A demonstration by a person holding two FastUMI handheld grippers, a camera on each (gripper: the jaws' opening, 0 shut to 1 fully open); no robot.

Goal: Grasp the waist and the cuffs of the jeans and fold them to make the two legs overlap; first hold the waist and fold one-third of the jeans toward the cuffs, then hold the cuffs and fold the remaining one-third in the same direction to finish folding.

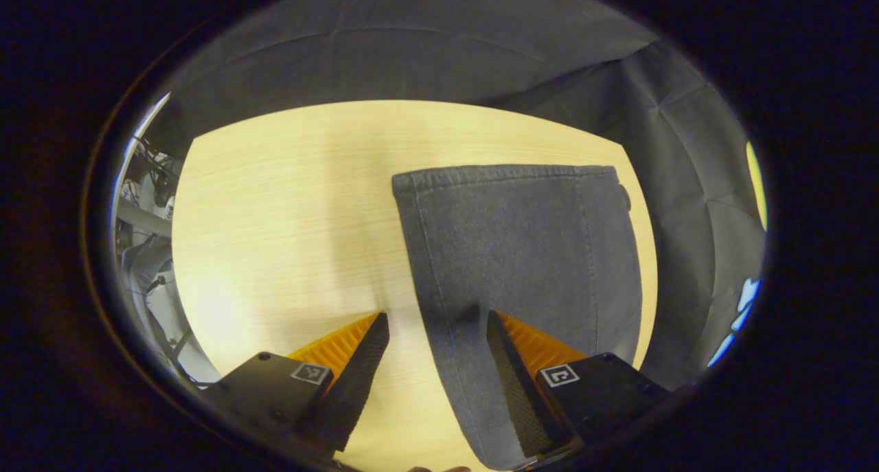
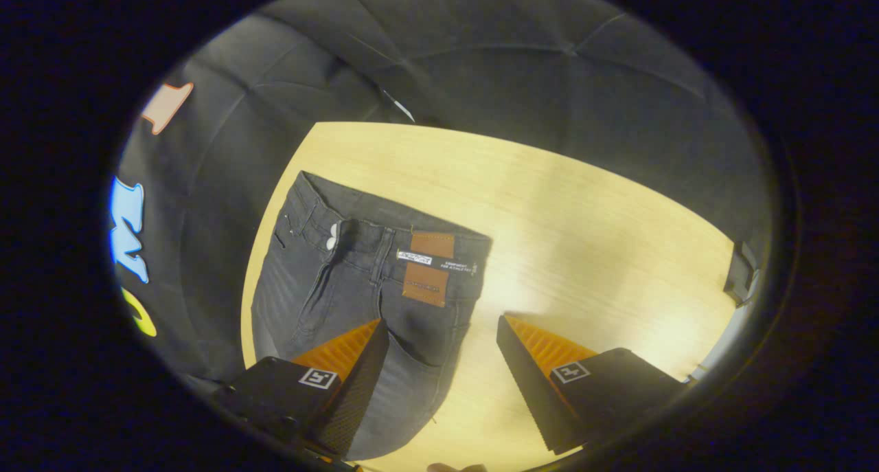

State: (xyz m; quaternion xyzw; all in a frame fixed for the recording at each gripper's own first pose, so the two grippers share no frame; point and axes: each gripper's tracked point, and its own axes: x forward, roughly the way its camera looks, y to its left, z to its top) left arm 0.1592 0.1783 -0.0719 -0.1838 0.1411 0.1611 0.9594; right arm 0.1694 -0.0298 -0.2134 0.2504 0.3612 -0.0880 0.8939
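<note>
Bare table [image 1: 275, 204] beside jeans [image 1: 522, 252]

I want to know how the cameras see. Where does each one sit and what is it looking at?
Left gripper view: rides the left claw, looking down at the cuffs end of the jeans; its own open fingers show.
Right gripper view: rides the right claw, looking down at the waist; its open fingers show.
Both share the jeans and the table.

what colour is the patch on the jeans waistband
Brown, like leather, crossed by a dark label strip; the patch on the dark grey jeans shows best in the right gripper view.
</note>
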